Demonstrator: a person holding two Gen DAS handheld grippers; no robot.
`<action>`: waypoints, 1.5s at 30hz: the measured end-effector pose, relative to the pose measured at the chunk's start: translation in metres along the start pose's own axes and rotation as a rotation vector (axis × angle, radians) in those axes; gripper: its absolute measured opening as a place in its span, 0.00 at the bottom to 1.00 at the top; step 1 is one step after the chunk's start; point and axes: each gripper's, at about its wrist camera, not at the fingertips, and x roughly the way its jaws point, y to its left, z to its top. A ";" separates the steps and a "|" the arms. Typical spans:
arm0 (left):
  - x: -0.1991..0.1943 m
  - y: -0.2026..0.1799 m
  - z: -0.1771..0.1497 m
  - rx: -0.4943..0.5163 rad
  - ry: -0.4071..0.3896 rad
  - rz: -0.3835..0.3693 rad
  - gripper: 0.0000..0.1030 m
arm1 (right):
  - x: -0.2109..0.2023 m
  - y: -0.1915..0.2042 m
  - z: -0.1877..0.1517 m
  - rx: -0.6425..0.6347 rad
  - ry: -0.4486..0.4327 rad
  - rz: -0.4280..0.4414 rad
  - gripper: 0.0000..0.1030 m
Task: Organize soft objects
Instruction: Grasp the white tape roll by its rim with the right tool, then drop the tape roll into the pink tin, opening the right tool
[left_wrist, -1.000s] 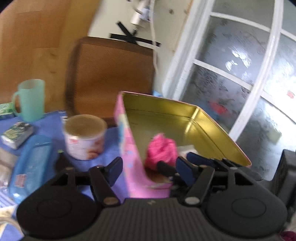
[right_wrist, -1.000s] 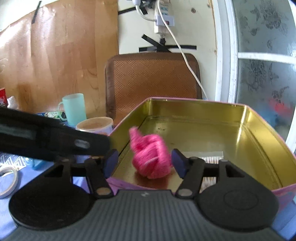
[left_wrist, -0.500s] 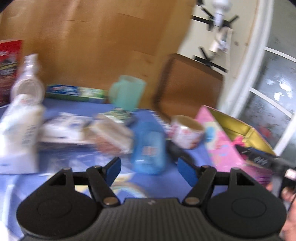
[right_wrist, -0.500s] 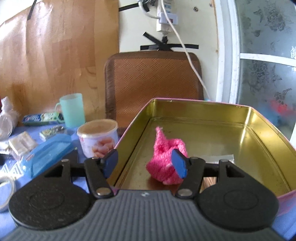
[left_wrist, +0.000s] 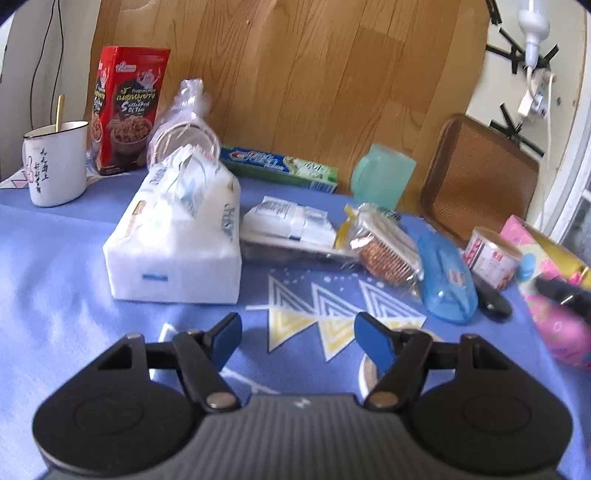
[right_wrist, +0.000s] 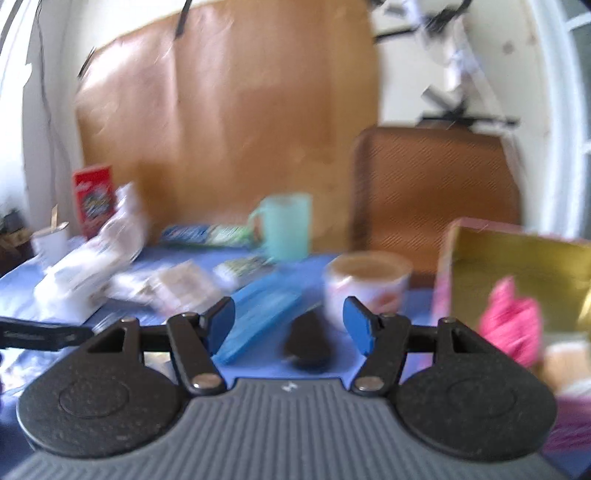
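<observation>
Both grippers have swung away from the tin toward the cluttered side of the table since a second ago, and the pink woolly ball that sat between the right gripper's fingers then now lies behind them. The left gripper (left_wrist: 297, 341) hovers over the blue tablecloth (left_wrist: 66, 280); its jaws have just been opening and now stand apart with only cloth showing between them. Ahead of it lie a white tissue pack (left_wrist: 177, 240), a wrapped stack of biscuits (left_wrist: 384, 247) and a blue plastic case (left_wrist: 445, 284). The right gripper (right_wrist: 288, 325) is also spread, holding nothing, its fingers framing the blue case and a dark object on the cloth in a blurred view. The pink woolly ball (right_wrist: 511, 321) rests inside the gold-lined tin (right_wrist: 517, 258), off to the right of the right gripper. A small paper tub (right_wrist: 369, 280) stands just beside the tin's wall, with a green mug (right_wrist: 286, 225) farther back.
</observation>
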 end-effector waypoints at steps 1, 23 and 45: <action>-0.001 -0.001 -0.001 0.000 -0.006 -0.002 0.67 | 0.005 0.004 -0.002 0.003 0.024 0.015 0.65; -0.009 -0.037 -0.027 0.119 0.103 -0.126 0.27 | 0.013 0.060 -0.032 -0.149 0.161 0.193 0.14; 0.037 -0.299 0.024 0.403 0.045 -0.527 0.32 | -0.083 -0.138 -0.004 0.074 -0.187 -0.459 0.12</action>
